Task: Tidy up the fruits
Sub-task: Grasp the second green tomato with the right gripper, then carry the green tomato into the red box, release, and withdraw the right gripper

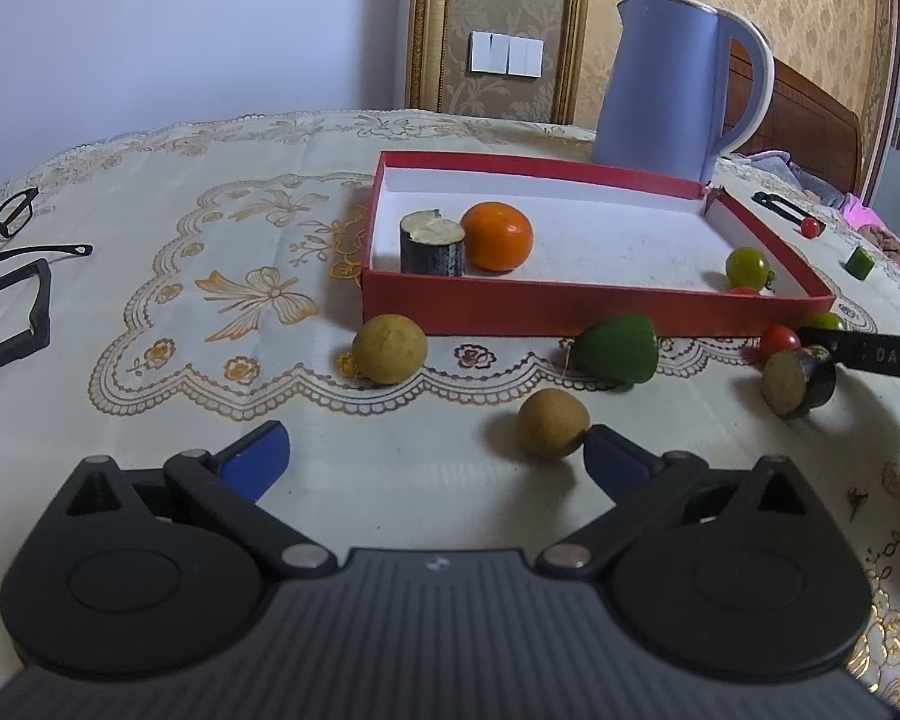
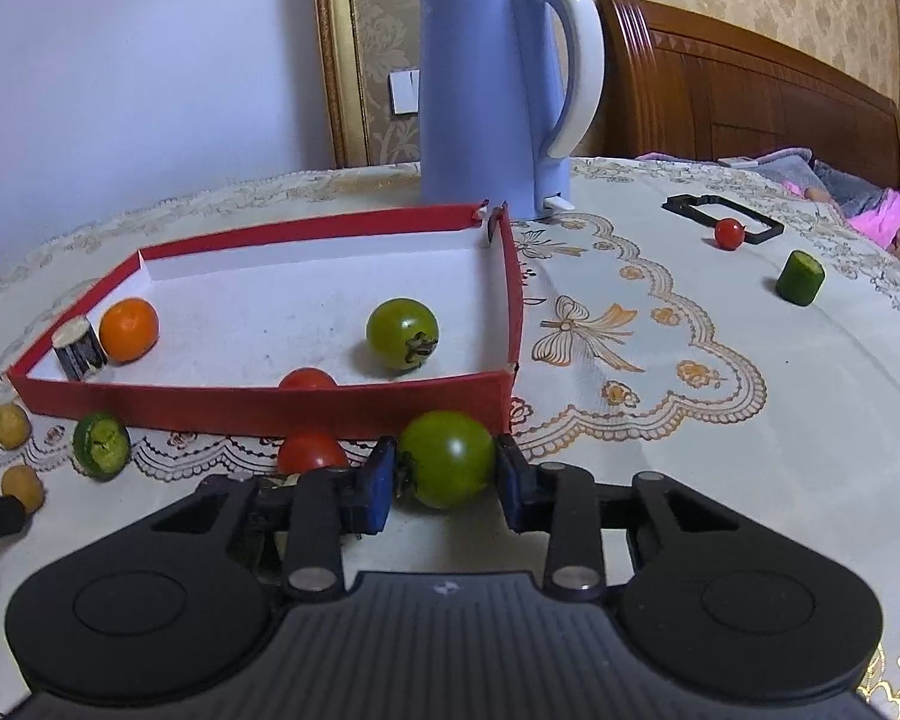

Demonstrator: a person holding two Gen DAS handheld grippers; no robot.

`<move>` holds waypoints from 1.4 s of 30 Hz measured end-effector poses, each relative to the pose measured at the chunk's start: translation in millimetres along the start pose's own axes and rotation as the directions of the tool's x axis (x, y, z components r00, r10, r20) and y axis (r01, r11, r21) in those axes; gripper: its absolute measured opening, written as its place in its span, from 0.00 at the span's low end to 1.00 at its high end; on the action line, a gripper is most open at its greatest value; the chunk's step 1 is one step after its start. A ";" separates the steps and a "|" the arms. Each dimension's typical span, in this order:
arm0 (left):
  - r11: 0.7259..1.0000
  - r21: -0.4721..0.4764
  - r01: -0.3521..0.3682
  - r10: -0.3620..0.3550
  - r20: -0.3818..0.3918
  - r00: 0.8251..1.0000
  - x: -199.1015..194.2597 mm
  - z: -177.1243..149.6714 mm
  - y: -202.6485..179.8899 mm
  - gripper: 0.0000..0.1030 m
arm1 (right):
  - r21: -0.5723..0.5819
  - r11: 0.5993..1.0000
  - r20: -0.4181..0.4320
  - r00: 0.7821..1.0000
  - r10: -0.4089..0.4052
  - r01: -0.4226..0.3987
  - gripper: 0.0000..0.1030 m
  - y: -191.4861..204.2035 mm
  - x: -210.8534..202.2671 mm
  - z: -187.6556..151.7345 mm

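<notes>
The red box (image 1: 570, 306) holds an orange (image 1: 497, 236), a dark-skinned cylinder piece (image 1: 432, 243), a green tomato (image 2: 402, 333) and a red tomato (image 2: 308, 379). My right gripper (image 2: 447, 471) sits just before the box's near wall (image 2: 258, 408), both blue pads pressed on a second green tomato (image 2: 447, 456) resting on the cloth. A red tomato (image 2: 311, 453) lies just left of it. My left gripper (image 1: 435, 450) stands wide open and low over the cloth, with nothing between its fingers. A tan round fruit (image 1: 552, 423) lies by its right fingertip. A yellow fruit (image 1: 390, 348) and a green piece (image 1: 621, 348) lie further ahead.
A blue kettle (image 2: 492, 90) stands behind the box. Glasses (image 1: 6, 222) and a black frame (image 1: 12, 324) lie at the left. To the right are another black frame (image 2: 720, 216), a small red tomato (image 2: 729, 234) and a green cucumber piece (image 2: 801, 278). A dark-skinned slice (image 1: 798, 381) lies before the box.
</notes>
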State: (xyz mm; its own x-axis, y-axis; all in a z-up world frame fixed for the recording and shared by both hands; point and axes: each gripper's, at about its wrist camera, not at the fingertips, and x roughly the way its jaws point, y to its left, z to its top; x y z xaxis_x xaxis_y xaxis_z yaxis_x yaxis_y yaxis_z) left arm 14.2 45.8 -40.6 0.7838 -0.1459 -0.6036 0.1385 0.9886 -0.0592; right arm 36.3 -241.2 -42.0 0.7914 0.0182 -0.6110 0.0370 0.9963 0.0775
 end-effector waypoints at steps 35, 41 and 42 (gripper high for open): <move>1.000 -0.016 0.009 -0.009 0.003 1.000 -0.7 0.8 1.8 1.00 | -0.204 0.978 0.036 0.998 0.043 -0.035 0.33 72.0 53.9 51.3; 1.000 -0.014 0.008 -0.008 0.002 1.000 -0.6 0.6 2.3 1.00 | -0.165 0.986 0.069 0.997 0.035 -0.023 0.46 61.4 45.0 49.0; 1.000 -0.015 0.008 -0.008 0.002 1.000 -0.6 0.6 2.2 1.00 | -0.157 0.987 0.081 0.996 0.033 -0.020 0.50 58.7 41.4 47.7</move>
State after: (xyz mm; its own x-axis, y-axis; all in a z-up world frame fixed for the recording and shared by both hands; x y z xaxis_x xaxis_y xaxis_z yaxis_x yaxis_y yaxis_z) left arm 14.4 48.0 -39.8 0.7841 -0.1536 -0.6014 0.1357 0.9879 -0.0754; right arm 100.3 -185.9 -25.1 0.8391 0.0445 -0.5422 -0.0751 0.9966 -0.0345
